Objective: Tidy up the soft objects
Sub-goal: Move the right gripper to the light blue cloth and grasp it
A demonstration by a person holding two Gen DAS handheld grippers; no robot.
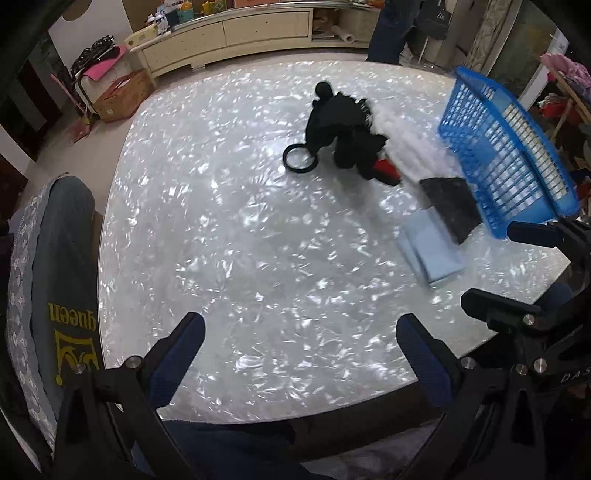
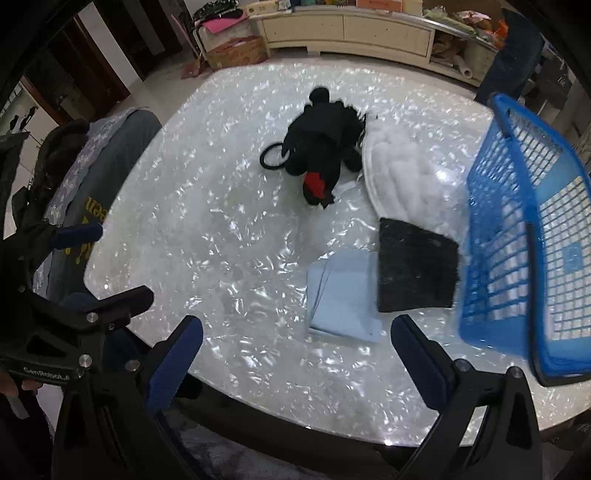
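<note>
A black plush toy [image 1: 343,127] [image 2: 321,147] with a red patch lies at the far middle of the pearly table [image 1: 240,240] [image 2: 221,221]. Beside it rest a white quilted pad [image 1: 402,144] [image 2: 402,184], a black fuzzy square [image 1: 452,203] [image 2: 415,266] and a folded light-blue cloth [image 1: 430,254] [image 2: 343,299]. A blue plastic basket [image 1: 506,151] [image 2: 524,236] stands tilted at the right. My left gripper [image 1: 301,343] hovers open over the near edge. My right gripper [image 2: 297,347] is open too, just short of the blue cloth.
A chair back draped in grey cloth with yellow lettering [image 1: 62,295] [image 2: 92,177] stands at the table's left. A long cream cabinet [image 1: 229,33] [image 2: 351,29] runs along the far wall, a cardboard box [image 1: 123,96] on the floor beside it. A person's legs [image 1: 388,33] show behind the table.
</note>
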